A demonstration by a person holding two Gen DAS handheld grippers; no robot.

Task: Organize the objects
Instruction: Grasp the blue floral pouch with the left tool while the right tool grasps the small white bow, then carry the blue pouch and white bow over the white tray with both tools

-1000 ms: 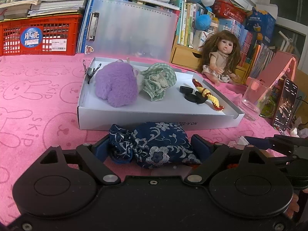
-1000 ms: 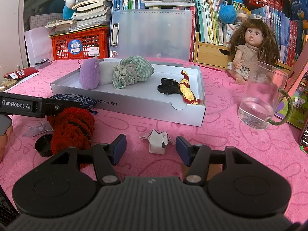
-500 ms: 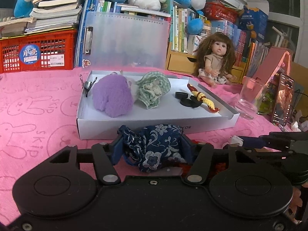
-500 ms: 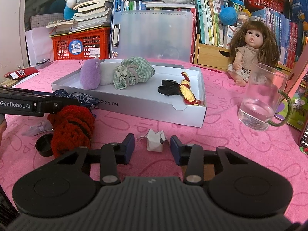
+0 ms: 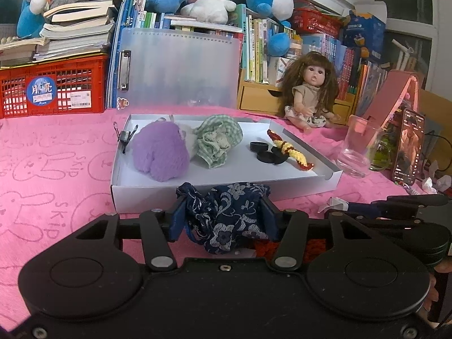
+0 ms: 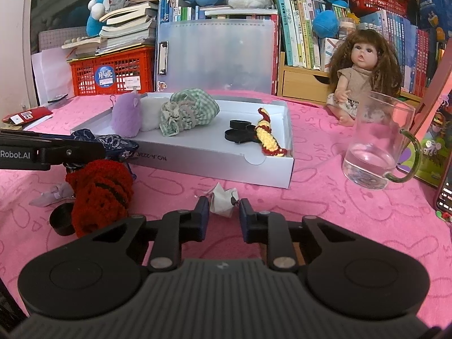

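Note:
My left gripper (image 5: pixel 221 217) is shut on a navy floral cloth pouch (image 5: pixel 228 214) and holds it just in front of the white box (image 5: pixel 226 189). The box holds a purple plush (image 5: pixel 159 152), a green checked pouch (image 5: pixel 219 142), black rings (image 5: pixel 267 154) and a yellow-red crochet piece (image 5: pixel 291 149). My right gripper (image 6: pixel 224 219) has its jaws close on both sides of a small white crumpled paper (image 6: pixel 223 202) on the pink cloth. A red crochet item (image 6: pixel 100 190) lies left of it, beside a black cap (image 6: pixel 60 221).
A glass mug (image 6: pixel 375 144) stands right of the box, with a phone (image 5: pixel 408 147) and a doll (image 6: pixel 364 79) near it. A clear clipboard case (image 6: pixel 214 56), a red crate (image 6: pixel 113 73), books and plush toys line the back.
My left gripper closed on the navy pouch and lifted it off the cloth. My right gripper's jaws narrowed around the white paper.

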